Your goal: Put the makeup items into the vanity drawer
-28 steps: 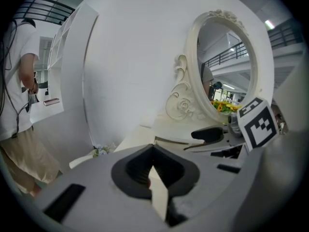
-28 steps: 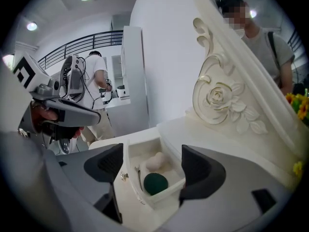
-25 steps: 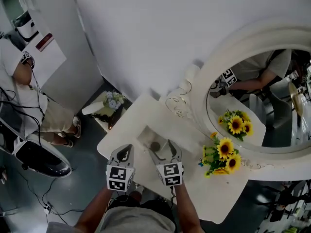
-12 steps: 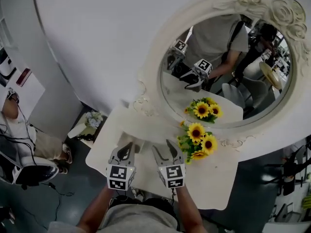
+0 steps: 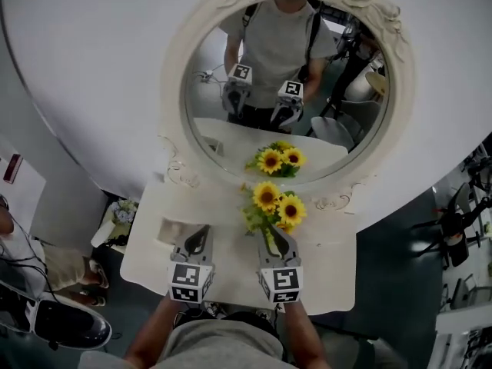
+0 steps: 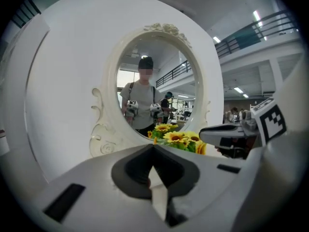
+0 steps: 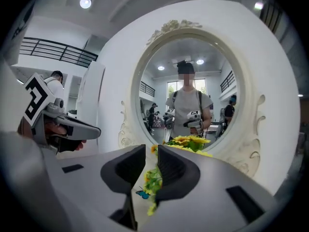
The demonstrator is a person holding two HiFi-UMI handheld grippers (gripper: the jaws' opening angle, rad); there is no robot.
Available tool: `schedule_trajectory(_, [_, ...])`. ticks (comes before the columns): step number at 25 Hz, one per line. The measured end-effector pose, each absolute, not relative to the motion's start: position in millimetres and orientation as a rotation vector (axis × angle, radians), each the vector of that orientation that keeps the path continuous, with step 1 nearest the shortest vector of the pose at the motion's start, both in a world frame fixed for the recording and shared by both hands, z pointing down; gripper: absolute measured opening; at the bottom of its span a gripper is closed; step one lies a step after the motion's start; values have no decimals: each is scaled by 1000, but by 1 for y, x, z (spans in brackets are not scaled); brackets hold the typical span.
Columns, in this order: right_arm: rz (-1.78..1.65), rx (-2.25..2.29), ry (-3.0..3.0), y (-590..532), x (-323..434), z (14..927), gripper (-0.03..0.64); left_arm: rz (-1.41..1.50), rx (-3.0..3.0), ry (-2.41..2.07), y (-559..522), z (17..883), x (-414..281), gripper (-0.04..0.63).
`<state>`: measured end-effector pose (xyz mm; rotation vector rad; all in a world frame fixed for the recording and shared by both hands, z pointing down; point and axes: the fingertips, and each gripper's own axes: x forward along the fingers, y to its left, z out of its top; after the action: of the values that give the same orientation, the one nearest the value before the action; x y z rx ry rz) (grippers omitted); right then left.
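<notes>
Here, left gripper (image 5: 200, 233) hangs above the vanity (image 5: 327, 279) — fingers (image 6: 133, 166) together.

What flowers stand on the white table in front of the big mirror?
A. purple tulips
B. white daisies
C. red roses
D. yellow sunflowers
D: the flowers on the table have bright yellow petals round dark middles, with green leaves below, so they are sunflowers.
</notes>
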<state>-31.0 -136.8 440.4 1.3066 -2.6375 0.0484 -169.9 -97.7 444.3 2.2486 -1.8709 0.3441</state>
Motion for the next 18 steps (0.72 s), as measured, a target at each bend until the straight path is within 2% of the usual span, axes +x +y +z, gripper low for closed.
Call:
schedule_trajectory(10, [50,1514,-2571,-119,52,431,42,380,2413,-1725,-105,433,-90,0])
schedule_trajectory(18, [51,1550,-2545,-117,78,432,32,395,2442,-1704,-107,431,-67,0])
